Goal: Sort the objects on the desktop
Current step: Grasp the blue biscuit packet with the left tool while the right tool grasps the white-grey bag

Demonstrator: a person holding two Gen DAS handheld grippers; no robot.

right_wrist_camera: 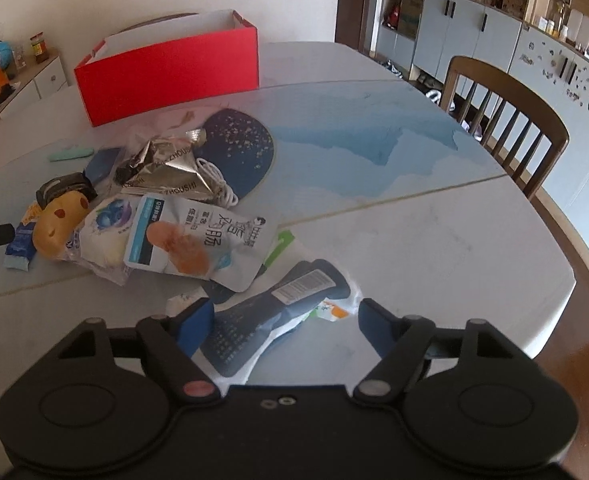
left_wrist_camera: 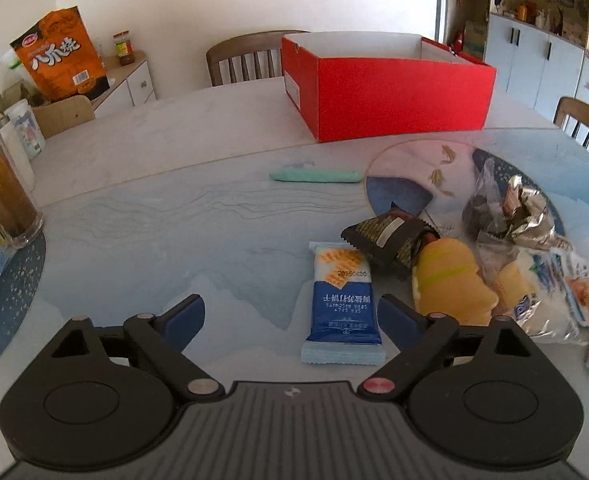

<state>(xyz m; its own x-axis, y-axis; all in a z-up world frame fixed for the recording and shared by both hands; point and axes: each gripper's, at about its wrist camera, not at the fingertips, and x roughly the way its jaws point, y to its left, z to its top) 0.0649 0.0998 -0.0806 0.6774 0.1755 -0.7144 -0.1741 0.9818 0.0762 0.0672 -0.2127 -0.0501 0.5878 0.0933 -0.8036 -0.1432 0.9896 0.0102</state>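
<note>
Left gripper [left_wrist_camera: 290,316]: jaws wide, nothing held. Blue cracker packet [left_wrist_camera: 342,300] lies flat on counter [left_wrist_camera: 174,220] between them, toward right finger, long axis running away from camera. Right gripper [right_wrist_camera: 284,320]: jaws wide, empty; dark barcode pouch [right_wrist_camera: 270,320] between fingers, slanting lower left to upper right, contact not discernible. Red box [left_wrist_camera: 394,92] at upper frame, well apart, open-topped; contents hidden behind walls. Judgement: each hand nearest own packet.

Red box [left_wrist_camera: 398,96], open-topped, upright at table's far side. Blue cracker packet [left_wrist_camera: 342,300] flat; beside it dark wrapper [left_wrist_camera: 386,240], yellow bun [left_wrist_camera: 450,284], silver foil bag [right_wrist_camera: 162,168], sausage pouch [right_wrist_camera: 198,240].
</note>
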